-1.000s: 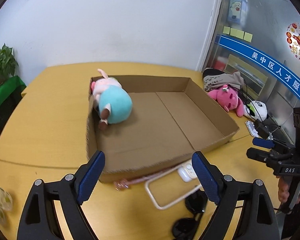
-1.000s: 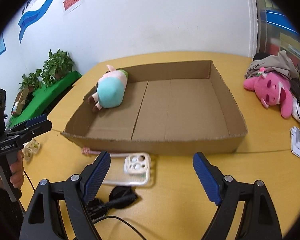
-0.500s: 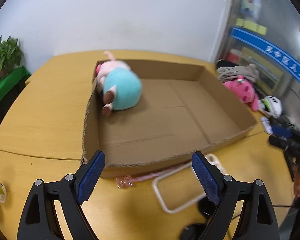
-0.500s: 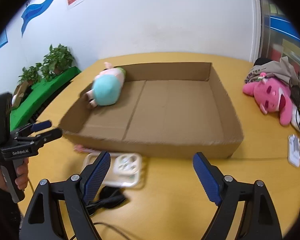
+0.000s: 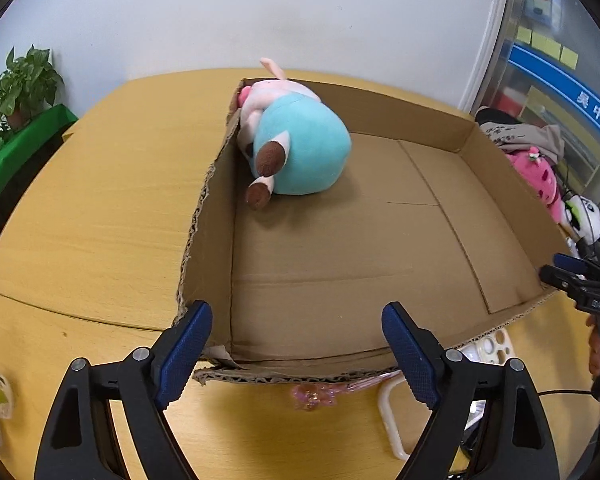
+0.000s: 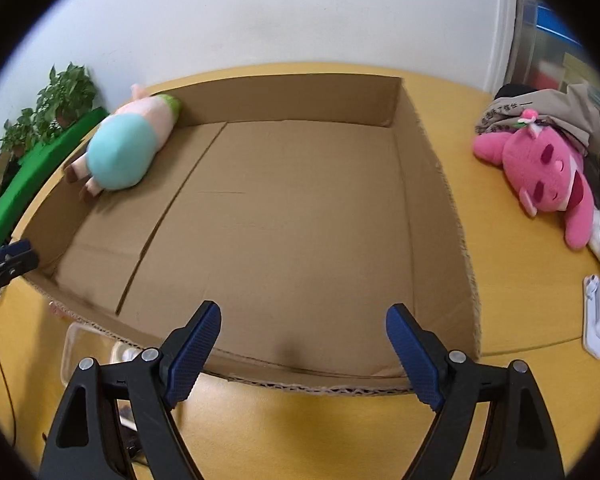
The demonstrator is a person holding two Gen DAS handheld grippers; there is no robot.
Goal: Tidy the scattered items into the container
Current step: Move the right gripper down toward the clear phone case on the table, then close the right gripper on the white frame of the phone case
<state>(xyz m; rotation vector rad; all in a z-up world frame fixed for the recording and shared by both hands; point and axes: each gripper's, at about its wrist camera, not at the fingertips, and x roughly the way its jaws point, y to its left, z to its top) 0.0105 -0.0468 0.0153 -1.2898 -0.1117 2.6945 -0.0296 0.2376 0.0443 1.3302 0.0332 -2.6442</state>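
A shallow cardboard box (image 5: 212,216) (image 6: 432,184) lies on the wooden table. A pig plush in a teal dress (image 5: 300,152) (image 6: 120,156) lies in its far left corner. My left gripper (image 5: 296,356) is open and empty over the box's near left corner. My right gripper (image 6: 304,348) is open and empty over the box's near edge. A pink plush (image 6: 540,172) (image 5: 540,180) lies on the table right of the box. A clear phone case (image 5: 488,344) (image 6: 96,344) and a pink trinket (image 5: 312,394) lie in front of the box.
A panda toy (image 5: 584,216) and grey cloth (image 6: 540,112) sit by the pink plush. A white device (image 6: 594,312) lies at the right edge. Black cable and sunglasses lie near the phone case. Potted plants (image 5: 16,88) stand on a green stand at left.
Both grippers have moved forward and higher, now over the box's near edge. The phone case and cables have slid mostly beneath the views. Both stay open.
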